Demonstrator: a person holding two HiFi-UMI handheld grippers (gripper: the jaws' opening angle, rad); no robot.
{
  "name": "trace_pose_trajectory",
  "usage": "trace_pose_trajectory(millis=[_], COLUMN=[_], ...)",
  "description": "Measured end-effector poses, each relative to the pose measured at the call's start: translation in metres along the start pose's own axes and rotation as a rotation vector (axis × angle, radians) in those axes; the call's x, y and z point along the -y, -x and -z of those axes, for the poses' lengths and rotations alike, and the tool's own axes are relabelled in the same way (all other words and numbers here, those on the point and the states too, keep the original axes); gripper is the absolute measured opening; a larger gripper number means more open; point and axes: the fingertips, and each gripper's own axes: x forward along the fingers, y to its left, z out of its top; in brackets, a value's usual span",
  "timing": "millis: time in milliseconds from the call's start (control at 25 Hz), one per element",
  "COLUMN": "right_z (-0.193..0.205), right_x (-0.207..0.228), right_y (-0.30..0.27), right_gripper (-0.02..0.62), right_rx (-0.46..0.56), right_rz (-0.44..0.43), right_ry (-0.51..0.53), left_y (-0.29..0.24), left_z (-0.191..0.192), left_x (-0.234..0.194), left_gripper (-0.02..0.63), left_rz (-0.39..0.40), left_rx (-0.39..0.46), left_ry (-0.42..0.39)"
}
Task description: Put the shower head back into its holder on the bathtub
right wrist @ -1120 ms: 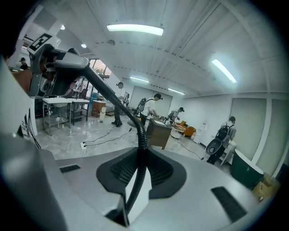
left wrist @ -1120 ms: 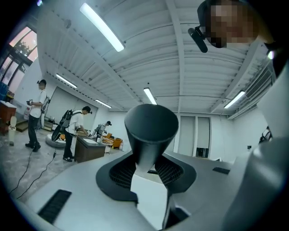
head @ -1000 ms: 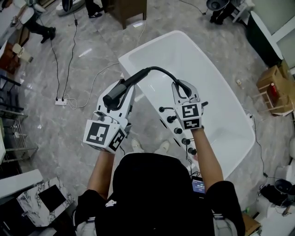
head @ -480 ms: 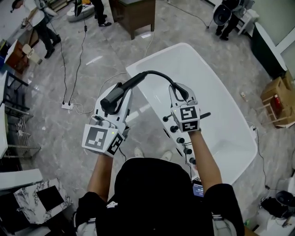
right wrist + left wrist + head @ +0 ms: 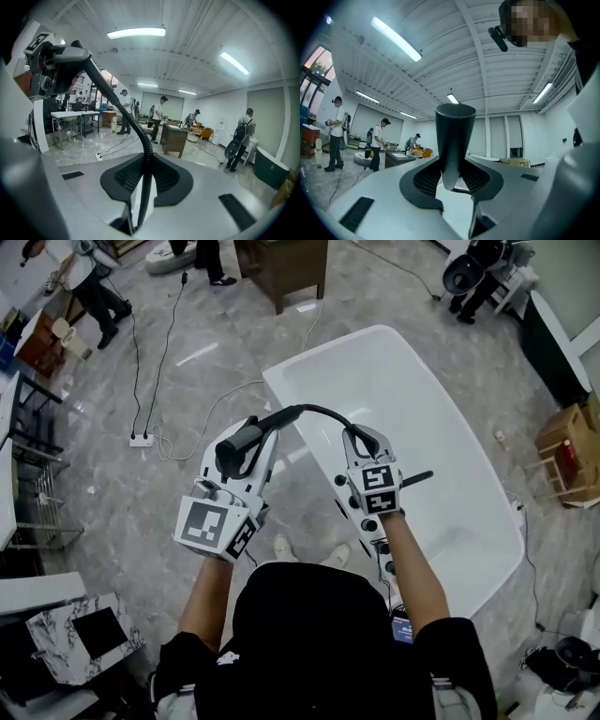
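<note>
The black shower head point(image 5: 238, 443) is held up to the left of the white bathtub point(image 5: 441, 418), with my left gripper point(image 5: 255, 448) shut on its handle point(image 5: 453, 140). Its ribbed black hose point(image 5: 319, 411) arcs right into my right gripper point(image 5: 361, 439), which is shut on the hose point(image 5: 145, 159) above the tub's near rim. In the right gripper view the shower head point(image 5: 65, 63) shows at the upper left, in the left gripper. Black tap fittings point(image 5: 343, 504) line the rim, partly hidden under the right gripper. I cannot tell which fitting is the holder.
A power strip point(image 5: 141, 440) with cables lies on the marble floor left of the tub. A wooden cabinet point(image 5: 281, 263) stands beyond the tub and a cardboard box point(image 5: 567, 442) to its right. People stand at the far left. A metal rack point(image 5: 28, 493) is at my left.
The right gripper has sunk a little toward the tub rim with the hose, and the hose arc is flatter. The left gripper keeps its hold. The head view has shifted.
</note>
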Motion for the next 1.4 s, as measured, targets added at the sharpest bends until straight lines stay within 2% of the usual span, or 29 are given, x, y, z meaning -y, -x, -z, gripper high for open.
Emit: trace_pose_trajectory(millis=[600, 920, 1400], right_z=[0.107, 0.167, 0.233], right_x=[-0.006, -0.017, -0.041], right_y=[-0.008, -0.016, -0.024], right_gripper=[0.06, 0.058, 0.058], right_rx=[-0.201, -0.296, -0.41], right_rz=[-0.027, -0.035, -0.03], right_ry=[-0.099, -0.143, -0.192], left_y=[-0.034, -0.051, -0.062], left_z=[0.056, 0.103, 0.155], left_x=[0.028, 0.034, 0.04], left_gripper=[0.144, 0.144, 0.144], left_rz=[0.089, 0.12, 0.16], left_rx=[-0.135, -0.209, -0.289], left_ry=[0.052, 0.088, 0.119])
